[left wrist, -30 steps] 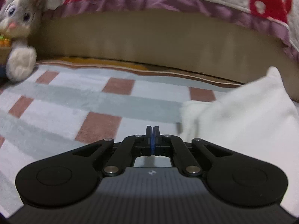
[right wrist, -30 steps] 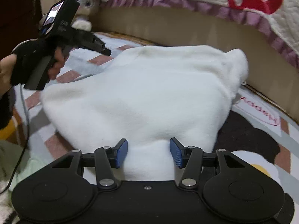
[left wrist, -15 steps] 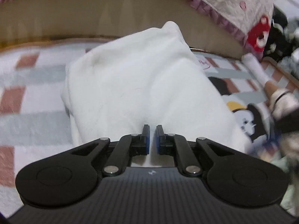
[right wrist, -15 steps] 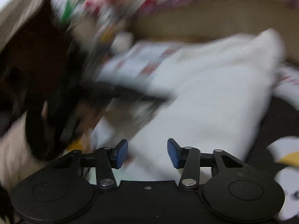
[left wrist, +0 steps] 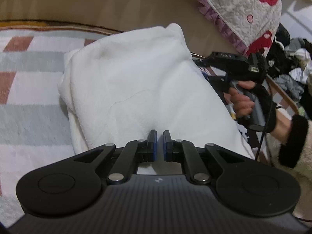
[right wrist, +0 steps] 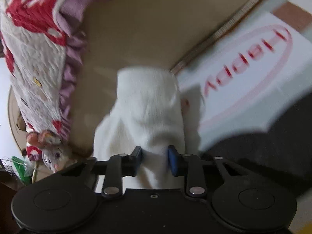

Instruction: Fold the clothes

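Since a second ago, right gripper (right wrist: pixel 154 160) was swung round and its jaws clamped on white garment (left wrist: pixel 140 89), bundled on rug (left wrist: pixel 29 101) beside bed. Left gripper (left wrist: pixel 159 146) jaws nearly together, gripping nothing. Mid-fold judged; next needs lifted edge carried across.

so the floor's got a checked rug (left wrist: pixel 29 89) in white, grey and reddish-brown squares, running up to a plain tan bed base (left wrist: pixel 97 5) with a quilted white-and-red bedspread (left wrist: pixel 251 9) with a purple frill hanging over it, plus a messy clothes pile (left wrist: pixel 292 74) off to the right.
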Tool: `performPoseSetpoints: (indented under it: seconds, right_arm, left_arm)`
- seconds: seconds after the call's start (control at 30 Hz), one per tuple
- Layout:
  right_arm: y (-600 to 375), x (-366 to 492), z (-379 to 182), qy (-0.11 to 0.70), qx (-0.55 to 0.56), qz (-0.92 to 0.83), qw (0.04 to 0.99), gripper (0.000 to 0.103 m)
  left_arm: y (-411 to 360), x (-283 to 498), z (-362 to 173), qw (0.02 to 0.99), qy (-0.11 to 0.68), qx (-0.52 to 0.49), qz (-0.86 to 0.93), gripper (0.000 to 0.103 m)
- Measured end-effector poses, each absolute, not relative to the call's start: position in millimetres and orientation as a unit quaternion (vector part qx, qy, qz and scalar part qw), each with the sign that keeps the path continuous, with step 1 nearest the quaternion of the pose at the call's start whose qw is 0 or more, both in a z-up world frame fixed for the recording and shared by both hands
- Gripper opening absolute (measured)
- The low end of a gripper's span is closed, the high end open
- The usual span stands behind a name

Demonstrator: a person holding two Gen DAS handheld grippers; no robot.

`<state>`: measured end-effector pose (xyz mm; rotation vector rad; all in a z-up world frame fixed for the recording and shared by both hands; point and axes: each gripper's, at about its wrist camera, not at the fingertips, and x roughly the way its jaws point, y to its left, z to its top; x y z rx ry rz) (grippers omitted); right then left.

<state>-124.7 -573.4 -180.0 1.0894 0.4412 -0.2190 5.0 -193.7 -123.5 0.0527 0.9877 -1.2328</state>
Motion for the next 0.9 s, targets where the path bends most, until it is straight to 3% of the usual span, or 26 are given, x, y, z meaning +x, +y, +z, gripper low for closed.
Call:
performPoseSetpoints:
  seconds: [0.03,0.1,0.27,0.37,0.4,0.43,0.47,0.63,0.7,0.73,0.8,0.83,0.9]
  right_arm:
    - [-576,-121,-172,0.206,0.498,-0.11,0.835,0.008]
    - [-581,-115,-157,0.202,0.467,-0.122,0.852,0.003]
    - [-593,-98,-118,0.19,0.386,-0.154,0.889,0.003]
    - [-558,-80,-94,0.248,0.275,-0.12,0.921,0.011]
    - [-539,-73,-91,0.271,0.23,-0.103,0.929,0.028]
    - [-523,-70,-91,0.288,0.194,-0.085,0.934,0.053]
    - [-511,-69,-94,0.302,0.164,-0.073,0.936,0.061]
    - [-484,-14,-131,0.362,0.026,-0.112,0.925,0.058]
    - [-496,-2,-138,0.355,0.036,-0.14,0.924,0.058]
    - [-502,0,-134,0.347,0.053,-0.163,0.922,0.056]
    - [-508,-15,-124,0.335,0.102,-0.171,0.921,0.055]
    - [-511,-25,-119,0.331,0.13,-0.166,0.92,0.056]
    - [-515,-47,-108,0.32,0.187,-0.155,0.916,0.058]
  left_arm:
    - [-194,6,-124,0.702,0.446,0.022,-0.555,0.007]
    - [-194,8,-125,0.698,0.449,0.019,-0.557,0.007]
    - [-194,10,-122,0.696,0.453,0.022,-0.557,0.007]
    - [-192,5,-114,0.705,0.446,0.046,-0.55,0.007]
    - [-190,3,-112,0.708,0.442,0.056,-0.548,0.007]
    - [-188,3,-111,0.71,0.443,0.06,-0.545,0.007]
    - [-185,4,-111,0.71,0.448,0.058,-0.541,0.007]
    - [-169,14,-107,0.725,0.452,0.054,-0.516,0.007]
    - [-157,22,-103,0.734,0.441,0.019,-0.515,0.008]
    - [-149,27,-97,0.741,0.428,-0.018,-0.517,0.011]
    - [-133,37,-87,0.75,0.401,-0.09,-0.518,0.03]
    - [-128,41,-84,0.75,0.394,-0.113,-0.519,0.033]
    - [-126,43,-85,0.752,0.402,-0.108,-0.511,0.044]
